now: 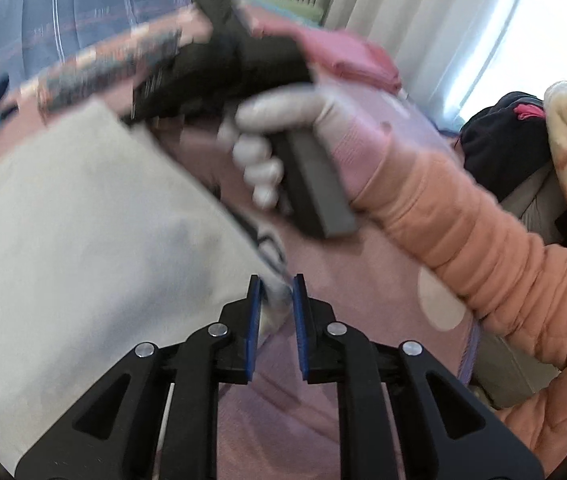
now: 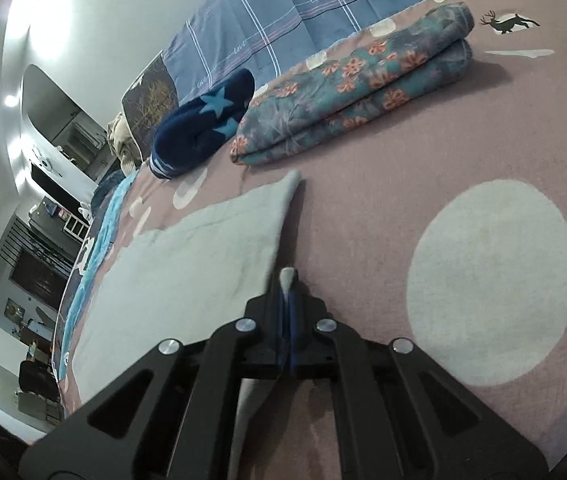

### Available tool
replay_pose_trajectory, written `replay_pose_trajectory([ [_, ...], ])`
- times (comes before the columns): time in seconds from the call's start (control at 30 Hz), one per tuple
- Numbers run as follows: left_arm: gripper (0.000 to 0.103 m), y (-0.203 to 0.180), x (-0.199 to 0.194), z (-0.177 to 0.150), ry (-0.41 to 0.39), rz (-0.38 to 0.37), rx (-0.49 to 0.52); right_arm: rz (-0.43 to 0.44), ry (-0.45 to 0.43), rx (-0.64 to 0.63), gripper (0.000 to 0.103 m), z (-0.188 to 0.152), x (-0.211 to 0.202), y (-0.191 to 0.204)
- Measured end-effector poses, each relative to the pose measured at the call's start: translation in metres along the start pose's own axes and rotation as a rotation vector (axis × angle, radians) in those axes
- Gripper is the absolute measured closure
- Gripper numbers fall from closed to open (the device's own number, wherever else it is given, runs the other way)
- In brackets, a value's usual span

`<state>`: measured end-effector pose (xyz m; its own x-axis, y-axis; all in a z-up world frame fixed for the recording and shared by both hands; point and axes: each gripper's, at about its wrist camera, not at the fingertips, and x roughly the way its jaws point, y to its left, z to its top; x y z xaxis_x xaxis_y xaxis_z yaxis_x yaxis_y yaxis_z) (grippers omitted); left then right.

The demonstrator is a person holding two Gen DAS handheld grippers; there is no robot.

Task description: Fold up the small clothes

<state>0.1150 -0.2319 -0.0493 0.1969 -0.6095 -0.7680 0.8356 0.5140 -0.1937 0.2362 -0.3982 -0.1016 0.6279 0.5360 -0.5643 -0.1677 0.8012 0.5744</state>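
From the left wrist view much is smeared with blur: the right gripper (image 1: 219, 80) is a dark shape whose fingertips I cannot make out, held in a gloved hand (image 1: 283, 144) with a quilted peach sleeve (image 1: 483, 248) cut off at the edge. The left gripper (image 1: 276, 300) stands narrow, its blue pads pinching a bunched corner of the pale grey cloth (image 1: 83, 240), which spreads left over the pink bedspread (image 1: 343, 280). Curtains (image 1: 423, 20) and a bright window lie behind.

The right wrist view is sharper. The right gripper (image 2: 288, 292) is clamped tight on another edge of the pale grey cloth (image 2: 203, 248), a tuft poking past the tips. Only here show the folded floral garment (image 2: 355, 92), dark blue starred socks (image 2: 203, 124) and checked blue blanket (image 2: 323, 0) beyond.
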Motion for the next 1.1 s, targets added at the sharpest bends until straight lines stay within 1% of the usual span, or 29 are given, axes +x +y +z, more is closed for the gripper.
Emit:
replay_pose_trajectory([
  [0.07,0.088,-0.018,-0.008,0.005,-0.026,0.021,0.074,-0.001,0.007,-0.004,0.101,-0.001,0.0,0.0],
  [0.1,0.086,-0.031,-0.011,0.007,-0.031,0.032,0.13,0.007,0.009,0.002,0.101,0.0,0.0,-0.001],
  [0.17,0.086,-0.054,-0.006,0.007,-0.008,0.054,0.237,0.017,0.011,0.011,0.101,-0.002,-0.001,-0.002],
  [0.23,0.084,-0.067,0.006,0.003,0.037,0.095,0.31,0.021,0.012,0.014,0.101,-0.002,-0.001,-0.002],
  [0.27,0.084,-0.069,0.015,0.002,0.064,0.132,0.334,0.02,0.012,0.012,0.101,-0.002,-0.001,-0.002],
  [0.3,0.084,-0.07,0.025,0.001,0.089,0.207,0.358,0.02,0.012,0.011,0.101,-0.003,-0.002,-0.003],
  [0.37,0.082,-0.066,0.038,0.0,0.107,0.348,0.408,0.024,0.013,0.013,0.101,-0.002,-0.001,-0.003],
  [0.4,0.074,-0.063,0.041,0.0,0.11,0.389,0.42,0.026,0.013,0.015,0.101,-0.002,-0.001,-0.003],
  [0.43,0.072,-0.06,0.042,0.0,0.116,0.416,0.426,0.029,0.014,0.016,0.101,-0.002,-0.002,-0.003],
  [0.47,0.072,-0.058,0.044,0.001,0.127,0.423,0.428,0.031,0.015,0.018,0.101,-0.002,-0.002,-0.004],
  [0.57,0.073,-0.045,0.046,0.001,0.149,0.409,0.408,0.039,0.018,0.023,0.101,-0.002,-0.002,-0.005],
  [0.63,0.082,-0.032,0.044,0.005,0.149,0.382,0.367,0.042,0.019,0.024,0.101,-0.003,-0.003,-0.006],
  [0.67,0.096,-0.025,0.041,0.007,0.15,0.348,0.325,0.044,0.017,0.025,0.101,-0.003,-0.003,-0.006],
  [0.73,0.097,-0.014,0.034,0.01,0.122,0.261,0.231,0.067,-0.021,0.032,0.101,-0.003,-0.009,-0.007],
  [0.8,0.098,-0.001,0.022,0.016,0.072,0.127,0.138,0.119,-0.086,0.027,0.101,-0.004,-0.022,-0.007],
  [0.83,0.098,0.003,0.019,0.018,0.056,0.091,0.112,0.133,-0.11,0.02,0.101,-0.004,-0.027,-0.006],
  [0.9,0.098,0.01,0.021,0.02,0.04,0.049,0.073,0.109,-0.105,0.018,0.101,-0.004,-0.024,-0.005],
  [0.97,0.098,0.009,0.038,0.013,0.06,0.049,0.064,0.099,-0.083,0.046,0.101,-0.003,-0.02,-0.01],
  [1.0,0.097,0.006,0.043,0.01,0.062,0.054,0.075,0.09,-0.083,0.065,0.1,-0.002,-0.02,-0.013],
  [1.03,0.096,-0.004,0.042,0.006,0.042,0.068,0.108,0.07,-0.094,0.094,0.1,-0.002,-0.022,-0.018],
  [1.07,0.095,-0.013,0.038,0.006,0.03,0.049,0.144,0.067,-0.101,0.124,0.1,-0.001,-0.023,-0.024],
  [1.1,0.094,-0.018,0.033,0.006,0.021,-0.008,0.143,0.089,-0.105,0.16,0.1,-0.001,-0.025,-0.031],
])
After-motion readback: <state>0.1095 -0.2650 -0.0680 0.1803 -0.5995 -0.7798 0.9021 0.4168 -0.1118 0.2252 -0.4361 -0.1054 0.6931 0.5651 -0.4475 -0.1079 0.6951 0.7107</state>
